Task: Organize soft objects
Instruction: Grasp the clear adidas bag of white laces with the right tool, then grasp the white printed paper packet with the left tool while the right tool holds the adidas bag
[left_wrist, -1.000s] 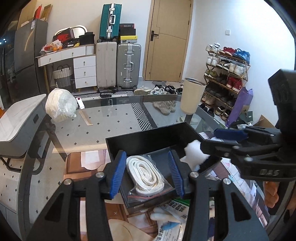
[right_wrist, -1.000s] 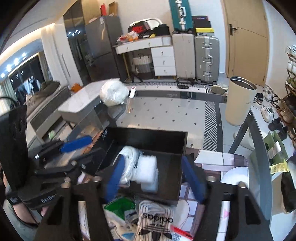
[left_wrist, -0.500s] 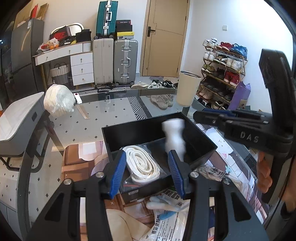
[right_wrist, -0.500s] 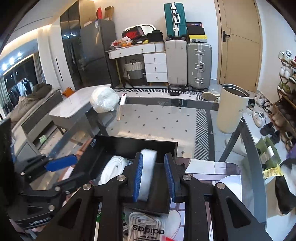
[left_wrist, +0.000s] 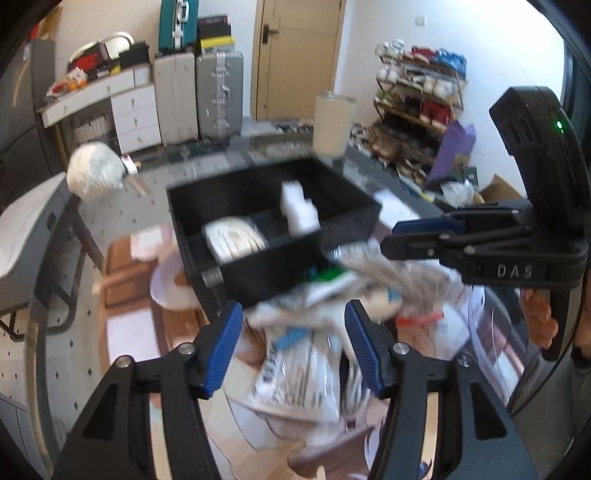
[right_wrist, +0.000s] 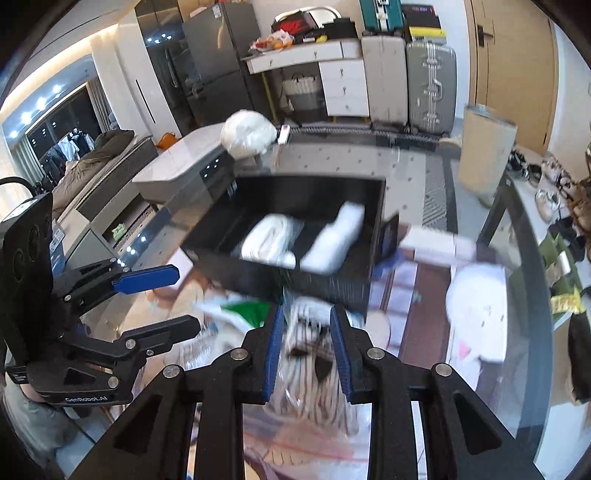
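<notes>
The glass bench carries a black box with a heap of bagged soft things lying just in front of it. The box is split into compartments. A coil of white strap lies in the left one and a white pad leans in the one beside it; from the right wrist both show as pale blurs. A white bundle sits well apart at the bench's far left, and a beige bin stands beyond the box. Nearest the cameras, the left claw hangs over a printed bag in the heap; its jaws have just been opening and stand half wide, the bag between them but unpinched. The right claw is narrow, having eased slightly, its blue pads pressed against a striped bag.
</notes>
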